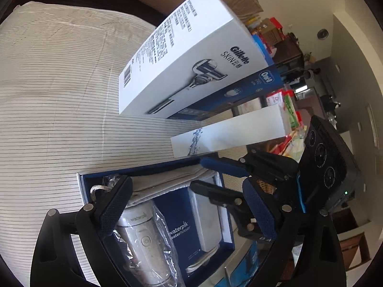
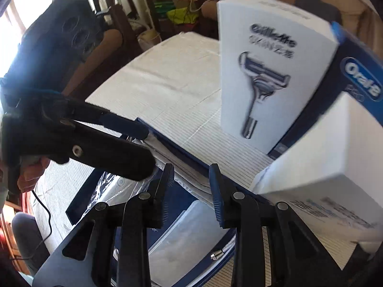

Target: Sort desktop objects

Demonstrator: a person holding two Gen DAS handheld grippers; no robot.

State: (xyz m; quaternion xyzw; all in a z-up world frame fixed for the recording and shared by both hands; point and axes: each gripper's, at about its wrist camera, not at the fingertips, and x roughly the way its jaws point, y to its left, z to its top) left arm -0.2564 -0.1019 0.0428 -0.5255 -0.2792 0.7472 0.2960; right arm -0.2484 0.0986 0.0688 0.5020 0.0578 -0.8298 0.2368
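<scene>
An open blue Waterpik box (image 1: pixel 148 167) (image 2: pixel 182 153) lies on the striped cloth. Inside are a white flosser (image 1: pixel 143 239) in a clear bag, a grey drawstring pouch (image 1: pixel 167 181) and a white case (image 1: pixel 208 222) (image 2: pixel 186 234). My left gripper (image 1: pixel 186 206) (image 2: pixel 146 148) is wide open over the box, one finger above the bagged flosser and the other near the box's side. My right gripper (image 2: pixel 191 169) (image 1: pixel 198 173) hovers over the pouch end of the box, its fingers a little apart with nothing between them.
A white Gillette box (image 1: pixel 191 59) (image 2: pixel 270 71) leans on a blue Oral-B box (image 1: pixel 239 91) (image 2: pixel 359 79) behind the open box. A long white box (image 1: pixel 229 131) (image 2: pixel 323 155) stands beside them. A person's arm (image 2: pixel 105 45) and room clutter lie beyond the table.
</scene>
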